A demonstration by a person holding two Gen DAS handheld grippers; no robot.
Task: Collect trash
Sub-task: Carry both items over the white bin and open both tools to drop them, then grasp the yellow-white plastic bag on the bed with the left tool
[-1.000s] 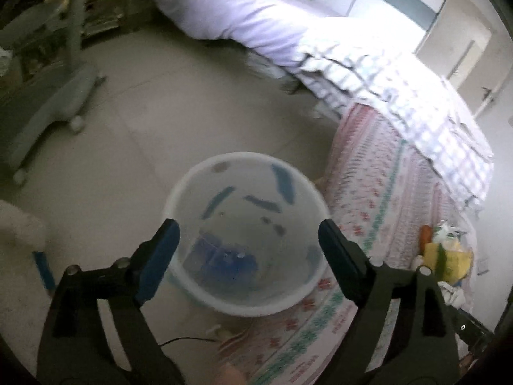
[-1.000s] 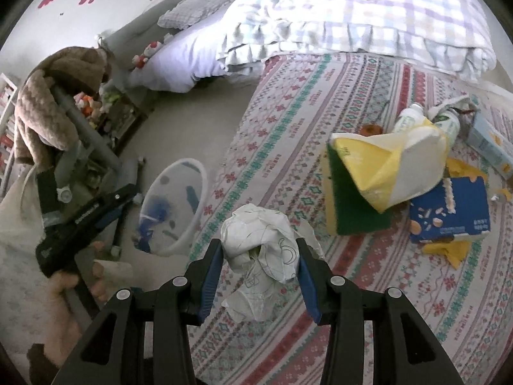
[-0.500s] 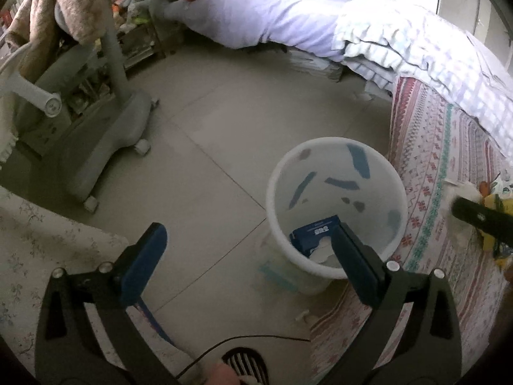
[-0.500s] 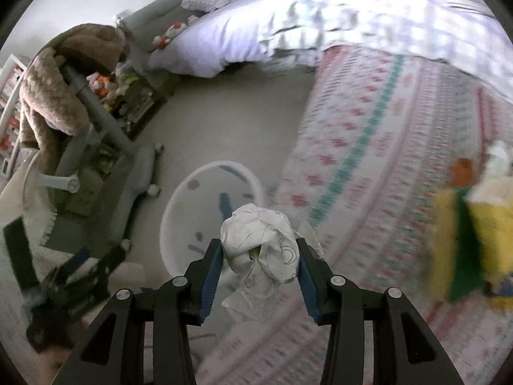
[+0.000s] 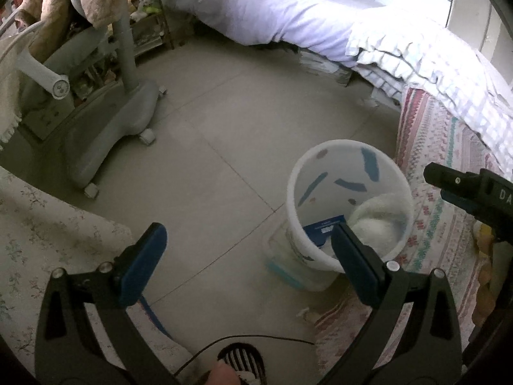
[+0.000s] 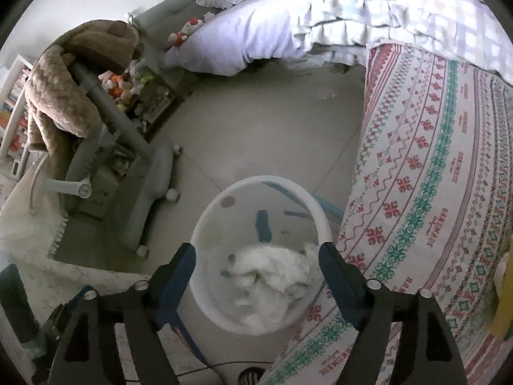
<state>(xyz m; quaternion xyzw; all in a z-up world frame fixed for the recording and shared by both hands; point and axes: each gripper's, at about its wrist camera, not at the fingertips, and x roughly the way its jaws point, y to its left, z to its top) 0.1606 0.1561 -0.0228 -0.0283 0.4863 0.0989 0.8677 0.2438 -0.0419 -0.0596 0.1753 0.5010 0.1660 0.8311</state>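
We hold the right gripper (image 6: 258, 264) tilted steeply down over the white bin (image 6: 205, 224), which stands on the tiled floor (image 5: 224, 122) just beside the patterned bedspread (image 6: 433, 176); its jaws have just been opening and stand wide, gripping nothing, and the crumpled white paper (image 6: 272, 271) lies below them inside the bin, blurred; we cannot tell whether it has come to rest. Our left gripper (image 5: 248, 253) also points down at the floor, to the left of the bin, its 2 jaws spread as wide as they go and empty; its right finger crosses the bin's near rim in the left wrist view; a blue carton (image 5: 322, 232) lies in the bin beside the paper.
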